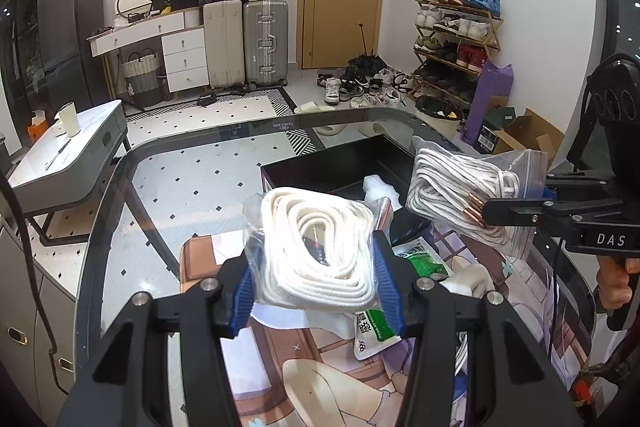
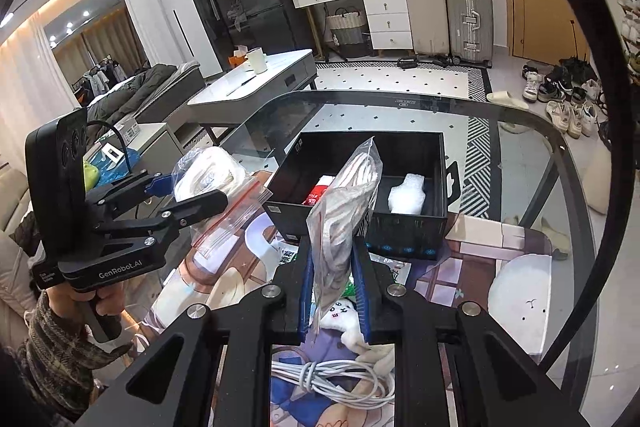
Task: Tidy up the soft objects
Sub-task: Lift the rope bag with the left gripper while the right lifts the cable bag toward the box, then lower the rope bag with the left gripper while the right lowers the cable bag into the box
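A glass table point(image 2: 520, 155) carries a printed mat point(image 2: 472, 239), and a divided box point(image 2: 404, 231) stands on the mat's far part. Inside the box, a foam wad point(image 2: 408, 195) lies in the right compartment and a packet point(image 2: 320, 191) in the left one. The right gripper point(image 2: 332, 299) holds a bag of cord point(image 2: 344, 211) upright above the mat, in front of the box. To its left, the left gripper point(image 1: 316, 279) holds a bag of flat webbing point(image 1: 316, 247) over the mat's left part. A coiled cable point(image 2: 332, 379) lies on the mat's near edge, below the right gripper. A low side table point(image 2: 256, 83) stands beyond the glass table, to the left.
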`<state>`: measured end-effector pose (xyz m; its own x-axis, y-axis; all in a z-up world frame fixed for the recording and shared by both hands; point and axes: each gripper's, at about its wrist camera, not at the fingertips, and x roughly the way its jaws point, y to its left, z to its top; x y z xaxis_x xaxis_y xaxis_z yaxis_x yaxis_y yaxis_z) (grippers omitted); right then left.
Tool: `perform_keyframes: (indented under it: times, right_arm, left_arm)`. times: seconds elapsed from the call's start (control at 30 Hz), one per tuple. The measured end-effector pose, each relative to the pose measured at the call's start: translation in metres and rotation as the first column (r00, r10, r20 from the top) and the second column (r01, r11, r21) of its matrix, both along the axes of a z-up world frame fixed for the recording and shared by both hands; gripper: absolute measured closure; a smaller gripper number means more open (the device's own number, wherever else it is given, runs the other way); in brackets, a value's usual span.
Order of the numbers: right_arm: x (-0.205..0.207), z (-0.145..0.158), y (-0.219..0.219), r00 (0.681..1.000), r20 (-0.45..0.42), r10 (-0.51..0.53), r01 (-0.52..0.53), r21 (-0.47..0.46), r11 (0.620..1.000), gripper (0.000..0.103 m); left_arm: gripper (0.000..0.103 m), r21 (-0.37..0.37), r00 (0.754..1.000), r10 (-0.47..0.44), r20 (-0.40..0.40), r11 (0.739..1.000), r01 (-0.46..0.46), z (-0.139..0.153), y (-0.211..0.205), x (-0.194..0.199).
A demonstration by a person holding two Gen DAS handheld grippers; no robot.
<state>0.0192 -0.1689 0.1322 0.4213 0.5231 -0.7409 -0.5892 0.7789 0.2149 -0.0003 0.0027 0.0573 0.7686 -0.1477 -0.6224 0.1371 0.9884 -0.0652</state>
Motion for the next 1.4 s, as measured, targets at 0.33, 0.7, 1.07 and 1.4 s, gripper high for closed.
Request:
perform_keyframes:
  times: [0.33, 0.7, 1.07, 1.4]
  right_arm:
    - [0.009, 0.006, 0.001, 1.0, 0.006, -0.005, 0.005, -0.008, 1.0, 0.088]
    - [0.007, 0.018, 0.003, 0.999, 0.033, -0.001, 0.002, -0.006, 1.0, 0.089]
    - [0.025, 0.025, 0.004, 0.999, 0.042, -0.021, 0.021, 0.0, 1.0, 0.089]
    - [0.041, 0.021, 0.006, 0.999, 0.032, -0.036, 0.036, 0.012, 0.999, 0.089]
  left_arm:
    - [0.052, -0.001, 1.0, 0.001, -0.008, 1.0, -0.001, 0.004, -0.002, 0.019]
    - [0.052, -0.001, 1.0, 0.0, -0.005, 1.0, 0.0, 0.004, -0.002, 0.023]
    - [0.052, -0.011, 1.0, 0.017, -0.025, 1.0, -0.018, 0.006, 0.004, 0.039]
    - [0.052, 0.003, 0.999, 0.011, -0.033, 1.0, -0.011, 0.009, 0.0, 0.055]
